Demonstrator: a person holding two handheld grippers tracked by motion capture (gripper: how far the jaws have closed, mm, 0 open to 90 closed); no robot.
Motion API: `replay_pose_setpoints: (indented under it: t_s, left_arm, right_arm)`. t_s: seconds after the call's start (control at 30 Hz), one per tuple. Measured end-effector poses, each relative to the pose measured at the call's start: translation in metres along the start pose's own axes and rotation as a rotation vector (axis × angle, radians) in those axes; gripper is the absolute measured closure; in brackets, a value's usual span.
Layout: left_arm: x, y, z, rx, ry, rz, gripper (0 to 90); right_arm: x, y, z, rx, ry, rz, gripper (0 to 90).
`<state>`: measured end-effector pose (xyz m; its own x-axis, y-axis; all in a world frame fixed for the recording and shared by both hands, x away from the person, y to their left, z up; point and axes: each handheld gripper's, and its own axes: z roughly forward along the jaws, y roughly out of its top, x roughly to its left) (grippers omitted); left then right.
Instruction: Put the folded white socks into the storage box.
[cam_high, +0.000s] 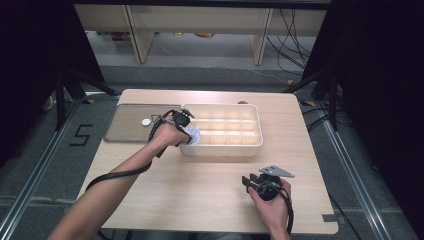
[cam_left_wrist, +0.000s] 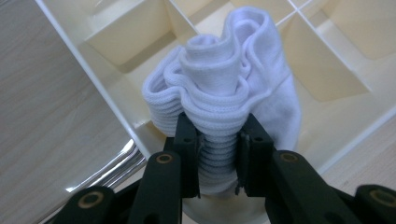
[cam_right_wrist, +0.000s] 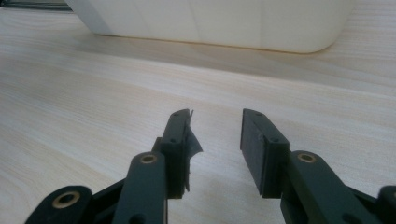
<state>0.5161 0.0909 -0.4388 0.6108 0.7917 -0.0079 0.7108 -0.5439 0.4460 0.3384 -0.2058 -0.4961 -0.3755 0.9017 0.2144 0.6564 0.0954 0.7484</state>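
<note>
A bunched white sock (cam_left_wrist: 224, 79) sits between the pads of my left gripper (cam_left_wrist: 218, 135), which is shut on its ribbed cuff. The sock hangs over a corner cell of a cream divided box (cam_left_wrist: 93, 79). In the high view the left gripper (cam_high: 186, 131) is at the near left corner of the box (cam_high: 220, 150), with the sock (cam_high: 194, 134) just inside the rim. My right gripper (cam_high: 248, 183) rests low over the table near the front right, open, with nothing between its jaws (cam_right_wrist: 217, 126). It faces the box's outer wall (cam_right_wrist: 210, 23).
A flat grey-brown lid (cam_high: 125, 131) lies left of the box, with a small white round thing (cam_high: 145, 121) on it. Bare wooden tabletop (cam_high: 200, 190) spreads between the box and the front edge. The other cells of the box look empty.
</note>
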Motion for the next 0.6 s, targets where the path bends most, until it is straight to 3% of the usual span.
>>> replay_pose_setpoints:
  t_s: [0.23,0.4,0.6]
  left_arm:
    - [-0.0004,-0.0007,0.0028,0.029,-0.009,-0.005,73.0]
    - [0.0022,-0.0006,0.0007,0.014,-0.031,-0.029,71.7]
    - [0.0032,-0.0006,-0.0054,-0.009,-0.056,-0.020,62.5]
  right_arm:
    - [-0.0002,-0.0004,-0.0001,-0.003,0.008,0.005,63.5]
    - [-0.0008,-0.0002,0.0003,0.000,-0.003,0.002,63.5]
    - [-0.0005,0.0003,-0.0010,0.002,0.003,0.006,63.3]
